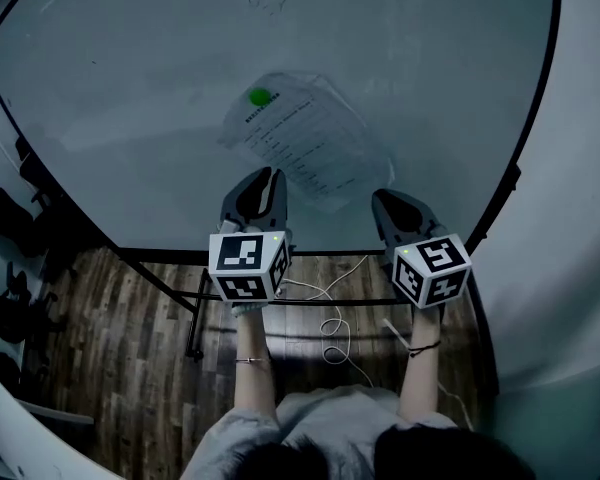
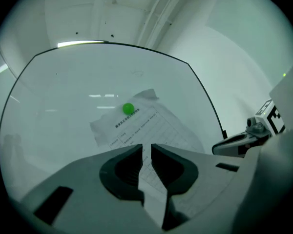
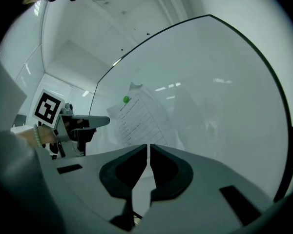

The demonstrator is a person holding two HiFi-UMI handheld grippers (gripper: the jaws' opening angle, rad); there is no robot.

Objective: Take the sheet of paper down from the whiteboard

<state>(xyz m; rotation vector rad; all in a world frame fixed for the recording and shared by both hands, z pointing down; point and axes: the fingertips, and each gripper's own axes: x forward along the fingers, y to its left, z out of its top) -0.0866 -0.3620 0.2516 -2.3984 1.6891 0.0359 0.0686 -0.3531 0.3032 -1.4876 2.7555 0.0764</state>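
L claw: released a little. There's a narrow slit btw the pads w/ nothing in it, and I only see the paper through the gap. R claw: clenched, pads all but meeting, empty too. Both point level at the board, L one a bit closer to the sheet. Marker cubes sit at the back of each, my forearms behind them.

Sheet of paper is on the whiteboard, not taken down. It hangs tilted and wrinkled, w/ printed lines of text and a table on it. A round green magnet pins it near its top edge. From the head view, the L claw tip is just beside the sheet's lower-left edge and the R tip just under its lower-right corner. Can't tell if either touches, but the gripper views suggest both are short of it.

Further out: the board has a thin dark frame and a faint scribble above the sheet. Below it are a dark stand bar, a wood floor and a white cable looped on it. At far left, dark chair shapes, too dim to detail.
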